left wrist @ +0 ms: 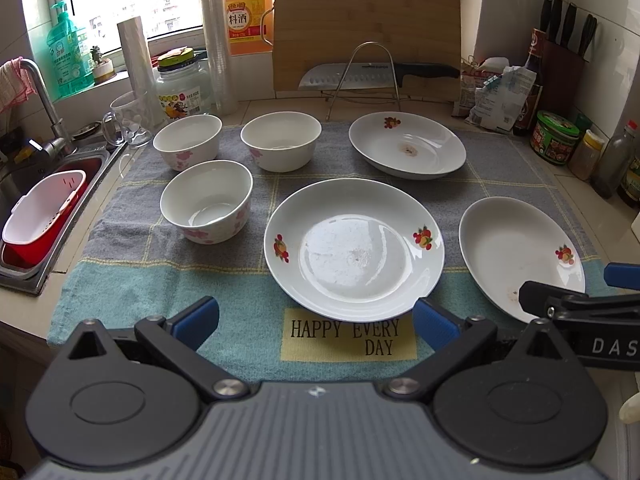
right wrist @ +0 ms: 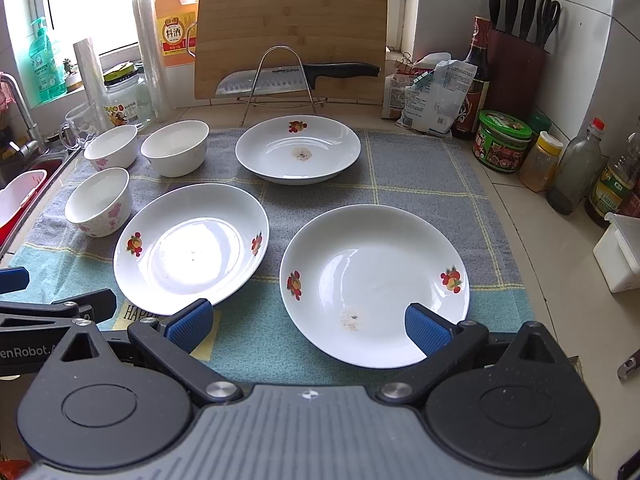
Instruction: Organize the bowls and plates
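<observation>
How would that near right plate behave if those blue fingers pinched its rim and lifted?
The plate looks like glazed ceramic, so probably stiff, fairly heavy and breakable. Its glossy surface could slip between the pads. Pinched at one edge by the open right gripper, it would likely droop away.

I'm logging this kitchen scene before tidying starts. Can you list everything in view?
plates: 3, white with fruit prints, on the towel
bowls: 3, white with pink flowers, towel's left part
towel: 1, grey and teal, on the counter
cutting board: 1, bamboo, upright at the back
knife: 1, black handle, on the wire rack
knife block: 1, dark red, right back corner
left gripper: open, empty
right gripper: open, empty
</observation>
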Demonstrator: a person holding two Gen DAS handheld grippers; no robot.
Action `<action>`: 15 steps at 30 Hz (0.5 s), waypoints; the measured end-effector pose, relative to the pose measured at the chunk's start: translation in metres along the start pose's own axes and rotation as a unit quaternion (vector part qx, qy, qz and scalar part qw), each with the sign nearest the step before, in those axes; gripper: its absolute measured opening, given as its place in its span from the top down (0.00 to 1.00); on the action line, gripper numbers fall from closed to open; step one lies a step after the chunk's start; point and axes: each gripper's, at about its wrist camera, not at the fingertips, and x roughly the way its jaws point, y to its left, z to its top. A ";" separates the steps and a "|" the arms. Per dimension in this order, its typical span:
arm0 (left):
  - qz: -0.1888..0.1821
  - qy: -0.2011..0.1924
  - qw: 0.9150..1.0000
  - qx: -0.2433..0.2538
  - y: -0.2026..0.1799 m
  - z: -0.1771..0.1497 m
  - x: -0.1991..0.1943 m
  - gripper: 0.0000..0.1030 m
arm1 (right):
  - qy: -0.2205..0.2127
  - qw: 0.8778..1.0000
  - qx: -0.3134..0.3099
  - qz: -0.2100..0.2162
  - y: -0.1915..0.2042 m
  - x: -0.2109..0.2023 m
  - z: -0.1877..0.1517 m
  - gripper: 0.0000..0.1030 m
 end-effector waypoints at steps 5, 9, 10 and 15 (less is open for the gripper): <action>0.000 0.000 1.000 0.000 0.001 0.000 0.000 0.01 | -0.001 1.000 0.000 0.000 -0.001 0.001 -0.001 0.00; 0.001 -0.001 1.000 -0.002 0.001 0.000 -0.003 0.01 | -0.002 1.000 0.000 0.000 0.000 -0.002 0.001 0.00; 0.001 -0.001 1.000 -0.002 0.001 -0.001 -0.003 0.01 | -0.002 1.000 0.000 0.000 0.000 -0.002 0.001 0.00; 0.002 0.000 1.000 -0.004 0.001 0.000 -0.004 0.01 | -0.001 1.000 -0.001 0.001 0.000 -0.002 0.002 0.00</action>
